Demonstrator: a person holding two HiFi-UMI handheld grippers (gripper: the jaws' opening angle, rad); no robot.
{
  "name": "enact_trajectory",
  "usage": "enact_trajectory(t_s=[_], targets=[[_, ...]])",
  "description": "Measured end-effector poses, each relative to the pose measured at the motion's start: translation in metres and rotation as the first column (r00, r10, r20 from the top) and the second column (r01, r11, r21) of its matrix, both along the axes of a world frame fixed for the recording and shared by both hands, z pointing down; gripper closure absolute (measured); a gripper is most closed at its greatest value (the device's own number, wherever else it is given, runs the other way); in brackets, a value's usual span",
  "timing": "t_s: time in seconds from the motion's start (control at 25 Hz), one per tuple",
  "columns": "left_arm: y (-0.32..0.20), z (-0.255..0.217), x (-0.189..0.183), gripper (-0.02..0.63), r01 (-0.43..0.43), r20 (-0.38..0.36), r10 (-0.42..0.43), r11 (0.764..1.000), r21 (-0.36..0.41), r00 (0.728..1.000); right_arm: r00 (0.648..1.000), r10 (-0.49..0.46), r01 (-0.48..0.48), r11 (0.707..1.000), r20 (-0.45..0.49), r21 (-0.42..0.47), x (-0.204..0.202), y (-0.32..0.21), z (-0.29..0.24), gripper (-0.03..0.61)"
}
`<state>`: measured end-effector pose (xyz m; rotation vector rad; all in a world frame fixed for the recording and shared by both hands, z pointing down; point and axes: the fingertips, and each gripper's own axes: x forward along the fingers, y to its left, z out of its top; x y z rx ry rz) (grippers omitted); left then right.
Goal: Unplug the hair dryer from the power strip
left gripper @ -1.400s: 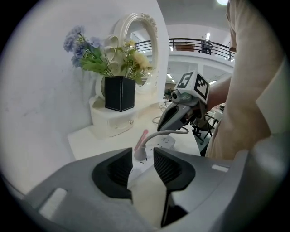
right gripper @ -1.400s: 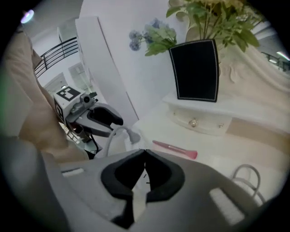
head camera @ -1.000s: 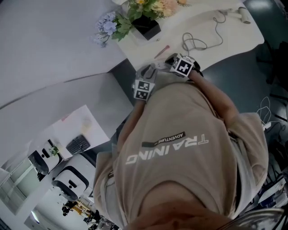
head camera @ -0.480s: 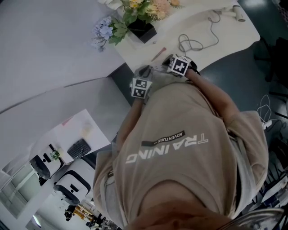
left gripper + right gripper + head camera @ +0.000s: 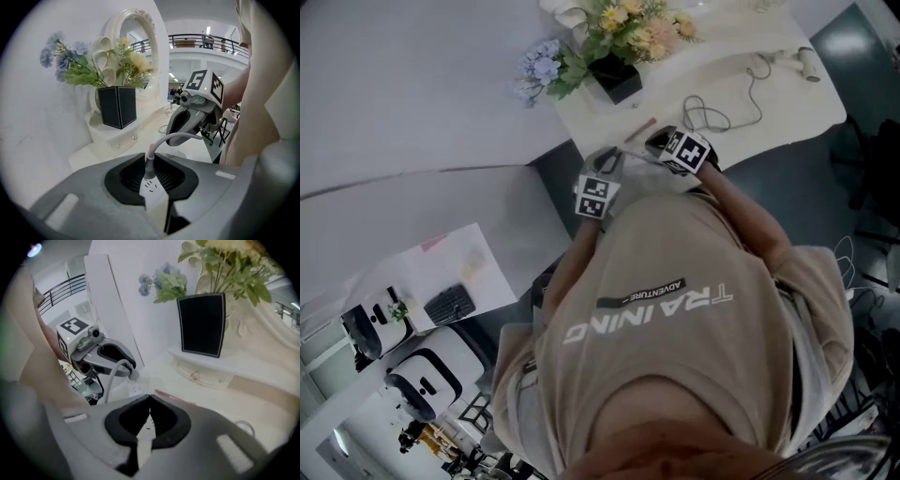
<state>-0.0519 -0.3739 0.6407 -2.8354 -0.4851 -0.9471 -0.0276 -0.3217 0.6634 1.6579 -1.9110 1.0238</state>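
The left gripper (image 5: 150, 160) has just been closing its fingers, and they pinch the grey plug (image 5: 149, 168). The plug is seated in the white power strip (image 5: 153, 190), and its cable (image 5: 174, 137) arcs away to the right. Only that gripper's own view shows this grip. The right gripper (image 5: 150, 399) has its fingers closed on the strip's other end, which shows only in its own view, near a pink pen (image 5: 174, 397) on the table (image 5: 220, 394). The head view hides both grips. It shows a looped cord (image 5: 705, 114) lying further right.
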Motion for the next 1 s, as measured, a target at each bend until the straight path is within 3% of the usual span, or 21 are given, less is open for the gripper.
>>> enact_trajectory(t_s=[0.2,0.32,0.44,0.72,1.0], targets=[[0.005,-0.009,-0.003,0.549,0.033,-0.012,-0.033,0.999,-0.025,0.999,0.997,0.080,-0.076,0.973,-0.010,0.219,0.017,0.003,-0.072,0.574],[0.004,-0.016,-0.005,0.549,0.044,-0.038,-0.045,0.999,-0.013,0.998,0.994,0.111,-0.109,0.925,0.017,0.364,0.022,0.002,-0.116,0.574],[0.005,-0.023,-0.008,0.549,0.063,-0.064,-0.064,0.998,-0.014,0.996,0.995,0.100,-0.090,0.887,0.003,0.452,0.021,0.000,-0.142,0.574],[0.009,-0.030,-0.014,0.549,0.060,-0.077,-0.060,0.998,-0.007,0.995,0.995,0.055,-0.008,0.868,-0.081,0.497,0.005,0.002,-0.158,0.574],[0.011,-0.037,-0.018,0.549,0.053,-0.079,-0.053,0.999,-0.006,0.995,0.997,0.032,0.009,0.866,-0.075,0.500,-0.009,0.003,-0.164,0.574]])
